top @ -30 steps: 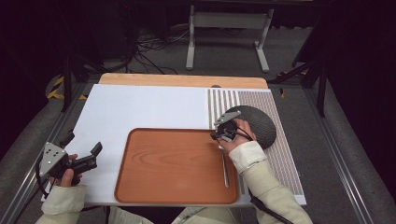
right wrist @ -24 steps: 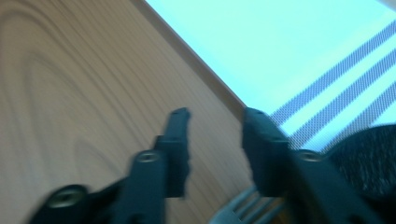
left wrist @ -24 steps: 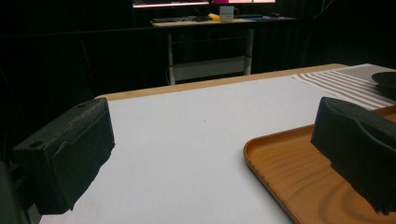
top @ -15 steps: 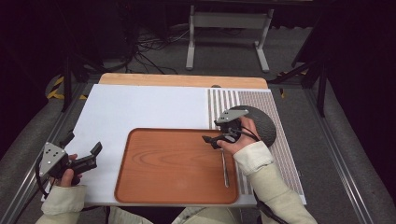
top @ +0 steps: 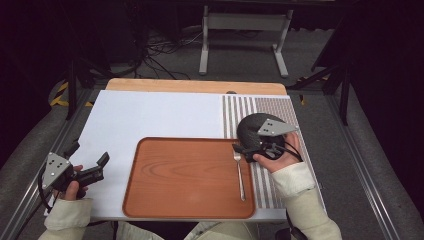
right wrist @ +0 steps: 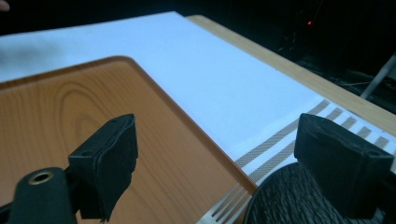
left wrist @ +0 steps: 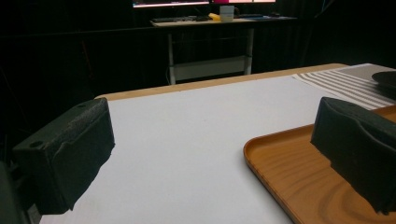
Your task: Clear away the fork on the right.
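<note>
A silver fork (top: 240, 175) lies lengthwise along the right side of the wooden tray (top: 185, 200), tines toward the far edge. My right gripper (top: 242, 144) hovers just beyond the tines, beside a dark textured bowl (top: 250, 129). Its jaws have just been opening and stand open with nothing between them. In the right gripper view (right wrist: 219, 156) the fork tines (right wrist: 228, 206) and the bowl (right wrist: 285, 203) lie below the jaws. My left gripper (top: 90, 154) rests at the table's left front, open and empty. The left gripper view (left wrist: 210, 154) looks across the white mat to the tray's corner (left wrist: 285, 172).
The tray sits on a white mat (top: 150, 115); a striped placemat (top: 270, 107) lies under the bowl at the right. The table's wooden far edge (top: 195, 86) runs behind. A metal stand (top: 240, 30) and cables sit on the floor beyond.
The right gripper's jaws have opened, and the hand has lifted and drawn to the right, away from the fork's head. The fork stays on the tray. The left gripper has not moved.
</note>
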The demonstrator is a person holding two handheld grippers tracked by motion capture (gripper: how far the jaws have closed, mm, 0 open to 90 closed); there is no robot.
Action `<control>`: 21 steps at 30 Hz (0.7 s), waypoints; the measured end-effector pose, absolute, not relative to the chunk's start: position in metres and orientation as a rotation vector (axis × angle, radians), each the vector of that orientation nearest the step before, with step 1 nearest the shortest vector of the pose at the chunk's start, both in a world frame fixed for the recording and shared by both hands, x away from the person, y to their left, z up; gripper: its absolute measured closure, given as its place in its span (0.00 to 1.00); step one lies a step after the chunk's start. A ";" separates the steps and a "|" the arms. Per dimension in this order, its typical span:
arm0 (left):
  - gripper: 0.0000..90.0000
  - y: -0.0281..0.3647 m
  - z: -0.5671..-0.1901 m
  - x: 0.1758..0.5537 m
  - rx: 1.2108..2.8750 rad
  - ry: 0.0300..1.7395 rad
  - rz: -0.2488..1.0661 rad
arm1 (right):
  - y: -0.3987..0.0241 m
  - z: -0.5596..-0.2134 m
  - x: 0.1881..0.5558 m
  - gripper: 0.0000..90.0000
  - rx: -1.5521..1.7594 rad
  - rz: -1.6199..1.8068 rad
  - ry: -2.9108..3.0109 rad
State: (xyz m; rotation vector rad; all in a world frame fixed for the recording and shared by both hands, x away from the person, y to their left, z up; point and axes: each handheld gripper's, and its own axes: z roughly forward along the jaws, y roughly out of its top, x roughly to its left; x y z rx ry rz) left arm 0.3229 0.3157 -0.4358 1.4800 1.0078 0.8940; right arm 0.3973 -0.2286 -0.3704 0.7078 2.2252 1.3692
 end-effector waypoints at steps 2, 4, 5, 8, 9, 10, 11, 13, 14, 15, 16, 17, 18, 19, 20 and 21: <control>0.00 0.316 -0.436 0.323 1.478 1.009 0.894 | -0.238 -0.372 0.393 0.16 0.714 1.404 2.190; 0.00 0.316 -0.436 0.323 1.479 1.009 0.895 | -0.249 -0.375 0.389 0.16 0.712 1.446 2.142; 0.00 0.316 -0.436 0.323 1.479 1.009 0.895 | -0.253 -0.376 0.387 0.16 0.713 1.460 2.126; 0.00 0.315 -0.436 0.323 1.479 1.010 0.895 | -0.265 -0.382 0.383 0.15 0.734 1.502 2.082; 0.00 0.315 -0.436 0.323 1.482 1.009 0.894 | -0.270 -0.384 0.381 0.15 0.742 1.509 2.072; 0.00 0.315 -0.436 0.323 1.483 1.009 0.893 | -0.274 -0.387 0.379 0.15 0.746 1.515 2.060; 0.00 0.315 -0.436 0.323 1.483 1.009 0.894 | -0.278 -0.390 0.378 0.15 0.752 1.522 2.049; 0.00 0.315 -0.436 0.323 1.483 1.010 0.894 | -0.285 -0.395 0.375 0.15 0.759 1.534 2.036; 0.00 0.315 -0.436 0.323 1.484 1.010 0.894 | -0.292 -0.399 0.373 0.15 0.764 1.548 2.016; 0.00 0.315 -0.436 0.323 1.483 1.010 0.894 | -0.295 -0.402 0.371 0.15 0.769 1.554 2.002; 0.00 0.315 -0.436 0.323 1.483 1.010 0.894 | -0.295 -0.402 0.371 0.15 0.769 1.554 2.002; 0.00 0.316 -0.436 0.323 1.483 1.010 0.894 | -0.299 -0.404 0.370 0.15 0.773 1.560 1.994; 0.00 0.316 -0.436 0.323 1.483 1.010 0.894 | -0.304 -0.408 0.369 0.15 0.780 1.565 1.986; 0.00 0.316 -0.436 0.323 1.483 1.010 0.895 | -0.307 -0.411 0.368 0.15 0.781 1.562 1.985; 0.00 0.315 -0.437 0.323 1.478 1.008 0.897 | -0.311 -0.413 0.367 0.15 0.785 1.557 1.981; 0.00 0.315 -0.437 0.323 1.481 1.008 0.897 | -0.316 -0.416 0.366 0.15 0.792 1.566 1.972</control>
